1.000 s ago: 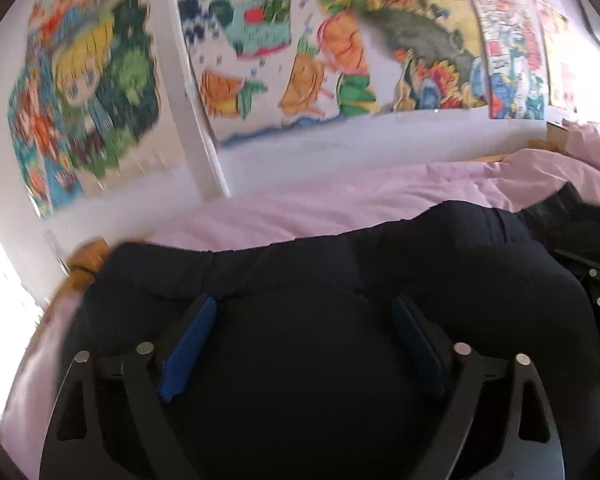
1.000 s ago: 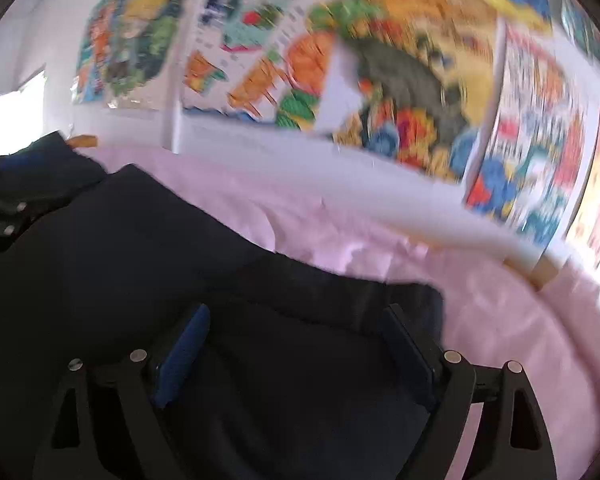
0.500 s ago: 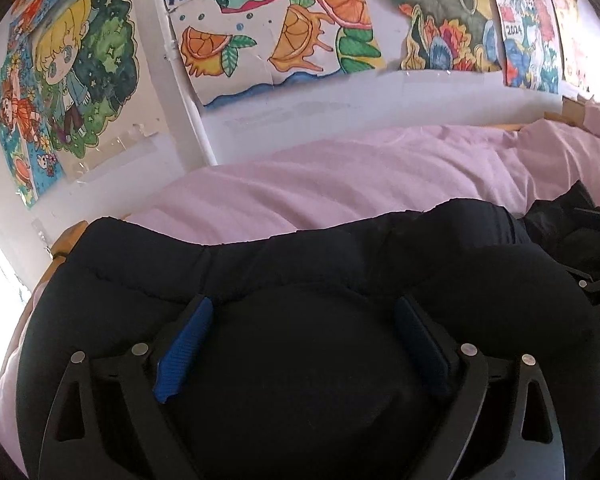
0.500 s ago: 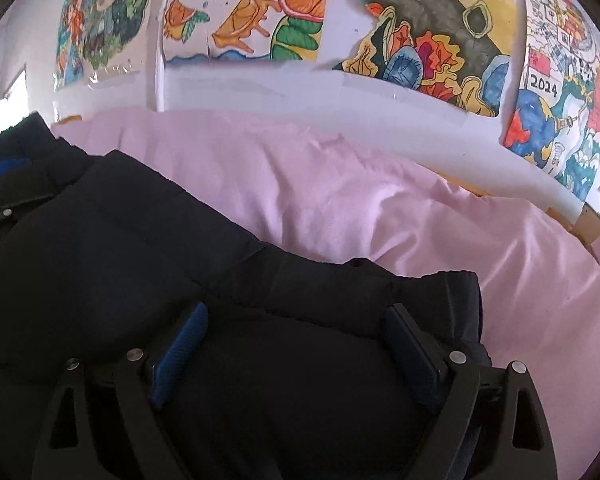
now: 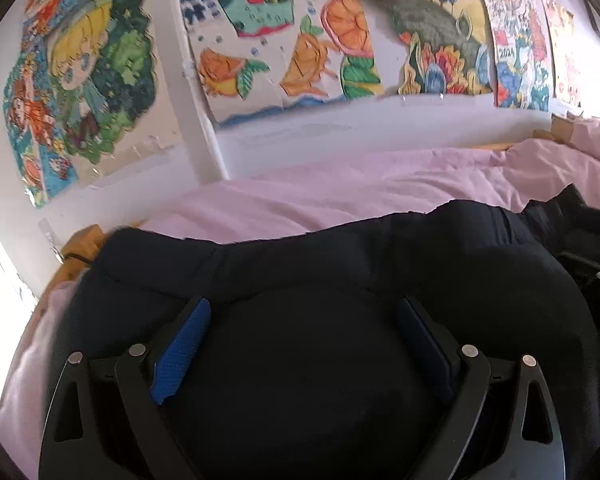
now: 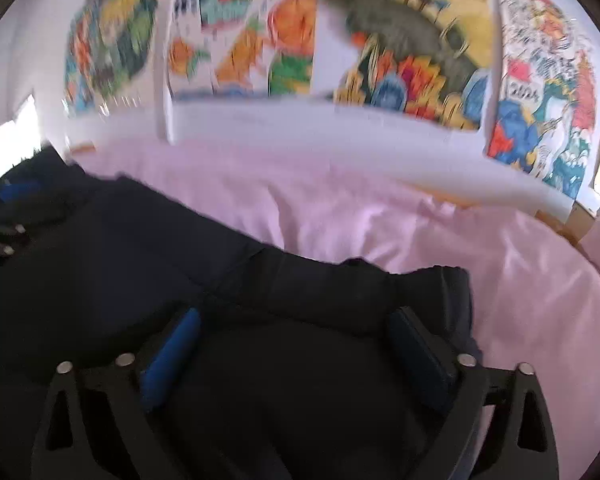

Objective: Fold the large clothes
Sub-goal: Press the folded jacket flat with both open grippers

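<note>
A large black padded jacket (image 5: 300, 264) lies across a pink bedsheet (image 5: 340, 192). My left gripper (image 5: 304, 312) is open, its blue-padded fingers (image 5: 182, 344) wide apart, with the jacket's puffy fabric bulging between them. My right gripper (image 6: 296, 320) is open too, fingers (image 6: 170, 356) spread over the jacket (image 6: 120, 248) near its right end, where a folded edge (image 6: 428, 288) meets the pink sheet (image 6: 380, 216). The other gripper shows at the far edge of each view. The fabric under the fingers hides what the pads touch.
The bed stands against a white wall (image 5: 340, 128) covered with colourful posters (image 5: 284, 32). A wooden bed frame corner (image 5: 80, 244) shows at the left, and another piece of frame (image 6: 580, 224) at the right. A bright window (image 6: 8, 136) lies to the left.
Both views tilted down half a second ago, then up again to now. The jacket's far edge sits a little nearer. Both grippers stay open over the fabric.
</note>
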The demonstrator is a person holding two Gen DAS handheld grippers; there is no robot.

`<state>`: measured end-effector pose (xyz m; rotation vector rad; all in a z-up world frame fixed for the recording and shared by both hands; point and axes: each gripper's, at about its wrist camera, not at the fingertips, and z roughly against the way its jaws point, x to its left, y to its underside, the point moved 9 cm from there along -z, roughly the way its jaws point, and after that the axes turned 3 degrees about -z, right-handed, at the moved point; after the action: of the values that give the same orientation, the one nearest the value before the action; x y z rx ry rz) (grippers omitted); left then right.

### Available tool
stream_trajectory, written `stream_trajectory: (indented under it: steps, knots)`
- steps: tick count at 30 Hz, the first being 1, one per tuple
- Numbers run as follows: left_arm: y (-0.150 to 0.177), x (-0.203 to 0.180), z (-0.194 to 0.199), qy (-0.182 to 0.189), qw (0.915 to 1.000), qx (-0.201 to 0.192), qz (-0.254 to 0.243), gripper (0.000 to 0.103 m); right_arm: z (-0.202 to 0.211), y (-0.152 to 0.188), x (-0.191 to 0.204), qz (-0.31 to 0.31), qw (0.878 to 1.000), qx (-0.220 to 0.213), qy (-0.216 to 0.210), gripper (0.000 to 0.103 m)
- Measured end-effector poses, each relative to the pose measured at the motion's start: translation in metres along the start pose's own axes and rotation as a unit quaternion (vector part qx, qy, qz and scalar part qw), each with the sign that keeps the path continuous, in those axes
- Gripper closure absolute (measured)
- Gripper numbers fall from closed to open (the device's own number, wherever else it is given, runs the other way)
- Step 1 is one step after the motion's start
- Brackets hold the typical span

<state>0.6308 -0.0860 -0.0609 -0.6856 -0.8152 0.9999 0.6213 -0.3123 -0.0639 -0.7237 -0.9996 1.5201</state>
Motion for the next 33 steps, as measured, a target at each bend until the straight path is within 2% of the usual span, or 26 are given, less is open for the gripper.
stream_trajectory:
  steps: [6,7,10,13,17,19,24,29,33]
  knots:
    - [-0.014,0.029,0.062,0.045,0.998,-0.04,0.02,0.01,0.044,-0.017,-0.02,-0.035,0.998,-0.002,-0.045,0.0]
    - [-0.012,0.035,0.069,0.056,0.9973,-0.037,0.028,0.006,0.05,-0.017,-0.024,-0.044,0.997,0.002,-0.057,0.0]
    - [0.003,0.056,0.086,0.095,0.9937,-0.02,0.056,0.004,0.068,-0.013,-0.045,-0.078,0.995,0.015,-0.067,0.0]
    - [0.024,0.074,0.096,0.108,0.9908,0.004,0.08,0.004,0.08,-0.005,-0.067,-0.125,0.989,0.026,-0.081,0.0]
    - [0.055,0.091,0.099,0.137,0.9837,0.039,0.11,0.004,0.079,0.02,-0.088,-0.196,0.972,0.065,-0.117,0.0]
    - [0.064,0.095,0.098,0.148,0.9801,0.053,0.121,0.004,0.077,0.031,-0.091,-0.206,0.966,0.083,-0.129,0.0]
    - [0.074,0.099,0.09,0.183,0.9709,0.082,0.131,0.004,0.061,0.053,-0.082,-0.244,0.944,0.128,-0.183,0.0]
    - [0.082,0.1,0.077,0.208,0.9636,0.112,0.126,0.004,0.045,0.066,-0.076,-0.233,0.943,0.147,-0.187,0.0]
    - [0.088,0.1,0.066,0.22,0.9593,0.128,0.123,0.004,0.036,0.07,-0.074,-0.243,0.936,0.153,-0.203,0.0]
